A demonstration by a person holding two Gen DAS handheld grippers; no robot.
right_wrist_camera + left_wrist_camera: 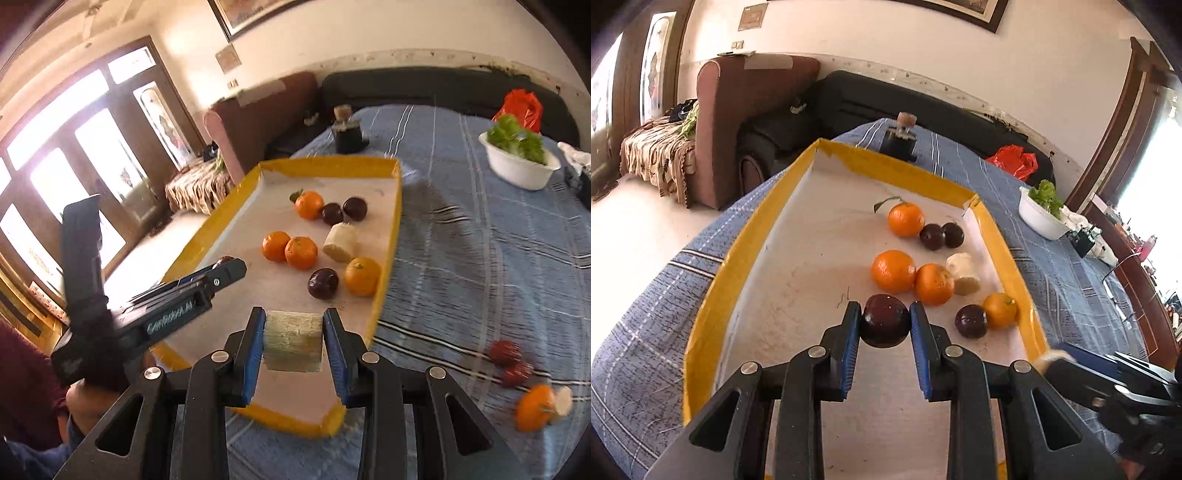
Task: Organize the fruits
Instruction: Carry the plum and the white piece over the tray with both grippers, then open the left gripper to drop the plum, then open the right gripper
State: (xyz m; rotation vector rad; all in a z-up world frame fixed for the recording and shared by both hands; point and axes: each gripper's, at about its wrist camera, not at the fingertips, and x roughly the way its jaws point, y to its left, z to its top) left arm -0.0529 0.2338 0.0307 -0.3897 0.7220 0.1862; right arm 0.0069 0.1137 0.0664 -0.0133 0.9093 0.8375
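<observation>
Blue striped cloth, yellow-rimmed tray, left claw lettered "GenRobot.AI"

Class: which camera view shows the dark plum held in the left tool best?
The left wrist view: the plum sits centred between the left tool's blue pads. The right wrist view shows only a sliver behind that tool.

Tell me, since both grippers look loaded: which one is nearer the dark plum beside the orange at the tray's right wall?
Right. The right gripper carries a pale chunk just short of that plum; the left gripper sits farther across the tray.
</observation>
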